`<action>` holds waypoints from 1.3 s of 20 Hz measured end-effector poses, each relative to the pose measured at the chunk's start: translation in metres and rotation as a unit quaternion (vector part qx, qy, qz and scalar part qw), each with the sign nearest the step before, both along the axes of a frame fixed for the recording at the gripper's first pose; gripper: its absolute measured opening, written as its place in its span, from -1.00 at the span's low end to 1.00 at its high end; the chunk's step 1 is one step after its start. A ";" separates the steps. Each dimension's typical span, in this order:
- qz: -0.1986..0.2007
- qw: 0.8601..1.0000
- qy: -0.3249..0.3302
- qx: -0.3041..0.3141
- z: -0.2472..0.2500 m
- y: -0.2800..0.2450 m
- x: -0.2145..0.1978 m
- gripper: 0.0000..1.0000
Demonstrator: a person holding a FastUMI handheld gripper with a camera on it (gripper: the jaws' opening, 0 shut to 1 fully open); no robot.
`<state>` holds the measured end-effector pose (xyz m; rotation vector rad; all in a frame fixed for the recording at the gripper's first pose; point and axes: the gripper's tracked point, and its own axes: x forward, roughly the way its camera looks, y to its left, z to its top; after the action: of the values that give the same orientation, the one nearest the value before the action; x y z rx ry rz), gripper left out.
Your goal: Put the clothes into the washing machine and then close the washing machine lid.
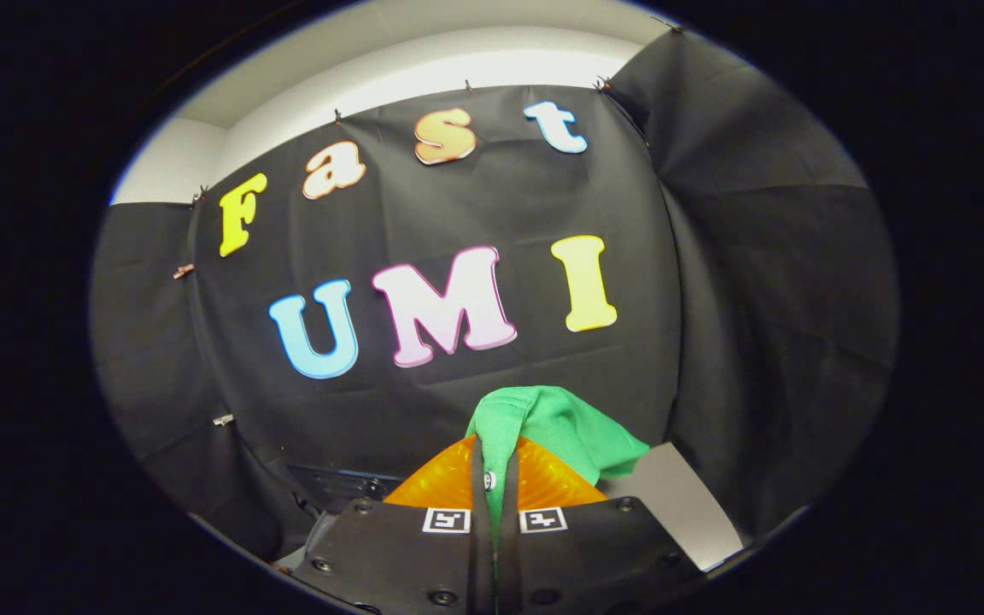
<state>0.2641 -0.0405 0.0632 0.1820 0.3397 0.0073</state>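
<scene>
Gripper (pixel 492 465) clamped tight on the green garment (pixel 560 427), held high against the booth wall, and a loose fold could slip free mid-carry!

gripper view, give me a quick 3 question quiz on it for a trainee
1. True or false: the gripper is shut on the green garment.
2. Multiple choice: where does most of the green garment sit? A) bunched just above and beyond the fingertips B) flat on the grey surface C) hanging on the booth wall
3. Fill in: the garment hangs in front of the black ____ of the booth.

Key: 1 true, the cloth runs down the narrow gap between both fingers. 2 A. 3 wall.
</scene>
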 end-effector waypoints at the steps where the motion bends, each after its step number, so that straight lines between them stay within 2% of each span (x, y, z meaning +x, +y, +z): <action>1: 0.004 1.000 -0.011 0.000 0.013 0.008 -0.002 -0.87; 6: 0.048 0.998 -0.039 -0.003 0.049 0.070 -0.006 -0.88; 11: 0.123 0.992 -0.034 0.019 0.046 0.156 -0.016 -0.88; 20: 0.230 0.973 -0.001 0.032 -0.011 0.286 -0.026 -0.87; 26: 0.304 0.952 0.024 0.007 -0.086 0.350 -0.032 -0.87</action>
<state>0.2319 0.3095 -0.0230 0.0866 0.4344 0.6157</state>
